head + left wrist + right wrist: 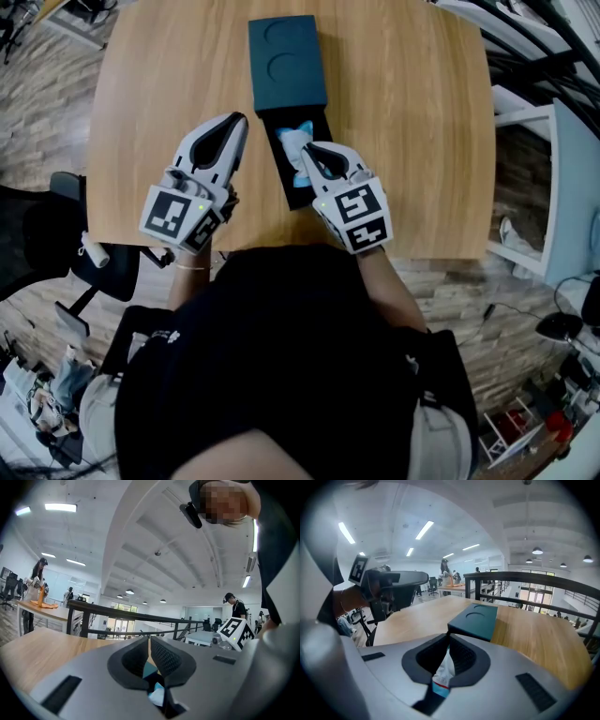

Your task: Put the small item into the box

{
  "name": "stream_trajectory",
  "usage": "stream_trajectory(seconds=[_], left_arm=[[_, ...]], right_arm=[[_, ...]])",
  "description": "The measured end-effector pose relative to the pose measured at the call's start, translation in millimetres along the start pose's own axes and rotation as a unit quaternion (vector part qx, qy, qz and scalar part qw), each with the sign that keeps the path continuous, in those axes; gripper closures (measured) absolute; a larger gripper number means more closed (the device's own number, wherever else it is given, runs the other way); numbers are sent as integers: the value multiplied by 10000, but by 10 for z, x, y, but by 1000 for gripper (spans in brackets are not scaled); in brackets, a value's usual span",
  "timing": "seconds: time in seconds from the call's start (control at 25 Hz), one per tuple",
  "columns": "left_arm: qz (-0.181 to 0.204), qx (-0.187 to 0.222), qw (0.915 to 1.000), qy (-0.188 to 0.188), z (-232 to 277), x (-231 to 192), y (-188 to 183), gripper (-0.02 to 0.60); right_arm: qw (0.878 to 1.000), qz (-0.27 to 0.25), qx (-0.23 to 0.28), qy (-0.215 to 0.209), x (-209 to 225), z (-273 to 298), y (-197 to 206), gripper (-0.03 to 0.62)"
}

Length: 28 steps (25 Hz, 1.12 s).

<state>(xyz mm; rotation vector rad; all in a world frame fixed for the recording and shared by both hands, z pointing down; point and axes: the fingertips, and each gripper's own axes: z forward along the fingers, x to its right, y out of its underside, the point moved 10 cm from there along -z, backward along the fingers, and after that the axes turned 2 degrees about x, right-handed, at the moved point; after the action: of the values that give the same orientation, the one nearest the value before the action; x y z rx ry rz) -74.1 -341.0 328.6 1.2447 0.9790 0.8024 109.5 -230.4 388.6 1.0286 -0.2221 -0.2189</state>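
A dark teal box (286, 56) lies on the wooden table (169, 84), with its drawer (319, 131) pulled out toward me. In the drawer's opening is a small white and light-blue packet (293, 141). My right gripper (307, 150) is over the drawer, shut on the packet (443, 672), which shows pinched between its pads. The box's sleeve (476, 618) lies just beyond those jaws. My left gripper (239, 120) hovers left of the drawer, shut with nothing in it. In the left gripper view the jaws (149, 641) meet, and teal and white show through the gap below them.
The table's near edge (281, 251) runs right under my hands. A black office chair (56, 244) stands on the floor at the left, white shelving (534, 178) at the right. Other people work at tables far off (37, 585).
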Motion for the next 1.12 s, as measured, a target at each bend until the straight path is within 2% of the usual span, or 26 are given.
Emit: stream_trajectory(seconds=[0.2, 0.44, 1.12], left_arm=[[94, -63, 9999, 45, 0, 61, -27, 555], [181, -127, 9997, 105, 33, 151, -39, 555], [121, -186, 9996, 162, 64, 212, -40, 555]], right_arm=[[9984, 33, 559, 25, 22, -151, -154, 565], [9959, 97, 897, -77, 52, -280, -292, 566], [9946, 86, 1023, -167, 60, -339, -349, 569]])
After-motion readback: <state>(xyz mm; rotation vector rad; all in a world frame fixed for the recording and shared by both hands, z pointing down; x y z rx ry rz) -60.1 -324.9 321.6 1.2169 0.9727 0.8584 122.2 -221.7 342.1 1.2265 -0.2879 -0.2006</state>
